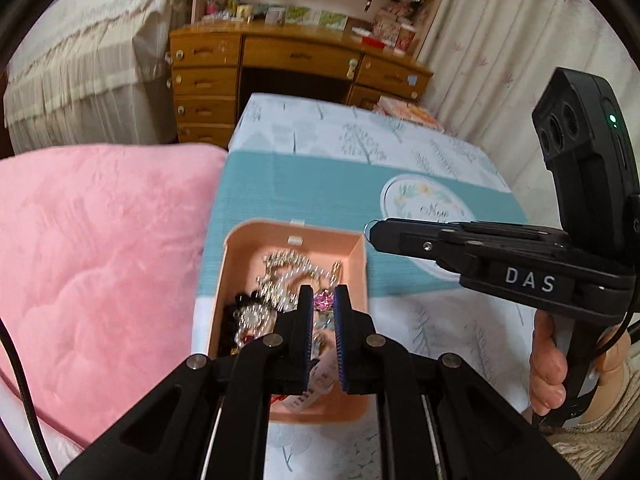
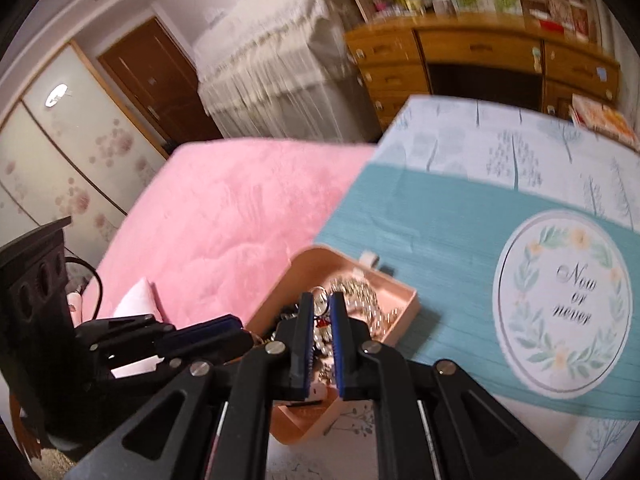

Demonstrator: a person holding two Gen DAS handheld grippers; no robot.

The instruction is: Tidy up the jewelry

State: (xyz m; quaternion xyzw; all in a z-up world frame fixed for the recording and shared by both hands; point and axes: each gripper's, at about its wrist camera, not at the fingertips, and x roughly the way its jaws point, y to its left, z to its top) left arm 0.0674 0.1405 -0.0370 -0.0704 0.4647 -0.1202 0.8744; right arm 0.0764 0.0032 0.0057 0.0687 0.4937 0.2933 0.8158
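Observation:
A pink open box sits on the table, holding a tangle of jewelry: silver chains, pearls, dark beads and a pink stone. It also shows in the right wrist view. My left gripper hovers just above the jewelry, its jaws a narrow gap apart and holding nothing that I can see. My right gripper is over the box too, its jaws almost together on a thin silver ring. In the left wrist view the right gripper is to the right of the box, a thin ring at its tip.
A teal and white tablecloth with a round printed emblem covers the table. A pink plush blanket lies left of the box. A wooden desk with drawers stands behind, curtains at right.

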